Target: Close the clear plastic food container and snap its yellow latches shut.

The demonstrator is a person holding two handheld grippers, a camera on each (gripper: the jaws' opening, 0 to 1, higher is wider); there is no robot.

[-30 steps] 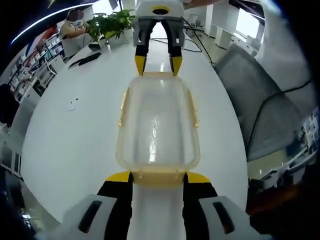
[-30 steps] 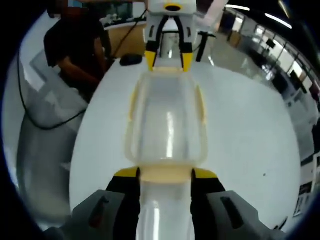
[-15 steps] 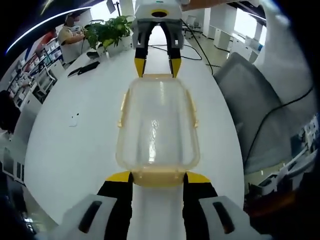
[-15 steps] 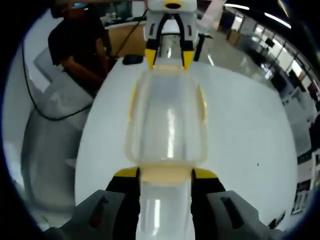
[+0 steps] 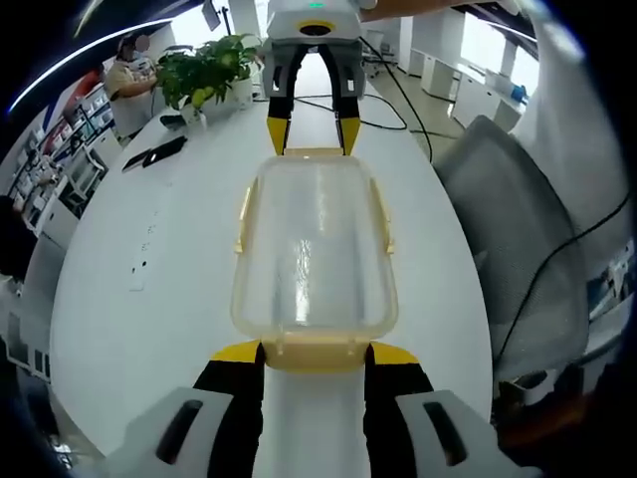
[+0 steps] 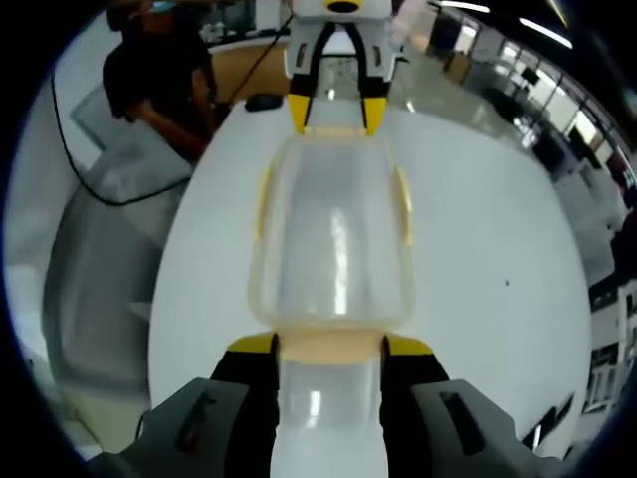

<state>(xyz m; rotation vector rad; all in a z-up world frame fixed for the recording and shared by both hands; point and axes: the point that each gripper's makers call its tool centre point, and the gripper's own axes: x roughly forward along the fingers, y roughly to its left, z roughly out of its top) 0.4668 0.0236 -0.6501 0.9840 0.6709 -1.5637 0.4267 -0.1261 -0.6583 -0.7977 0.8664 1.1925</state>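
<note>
A clear plastic food container (image 5: 314,249) with its lid on hangs over the white table (image 5: 129,299), held end to end between both grippers. Yellow side latches (image 5: 242,214) lie along its long edges. My left gripper (image 5: 315,351) is shut on the near yellow end latch in the left gripper view. At the far end there, the right gripper (image 5: 315,134) clamps the opposite latch. In the right gripper view the container (image 6: 331,239) runs away from my right gripper (image 6: 328,346), shut on its near end, toward the left gripper (image 6: 336,115) at the far end.
A grey office chair (image 5: 528,239) stands beside the table (image 6: 498,279), also in the right gripper view as the chair (image 6: 100,249). A potted plant (image 5: 204,70) and dark flat items (image 5: 154,151) sit at the far end. A person in a dark top (image 6: 159,80) stands nearby.
Both cameras have drifted a little over the table, so the background has shifted. The container stays held the same way between both grippers.
</note>
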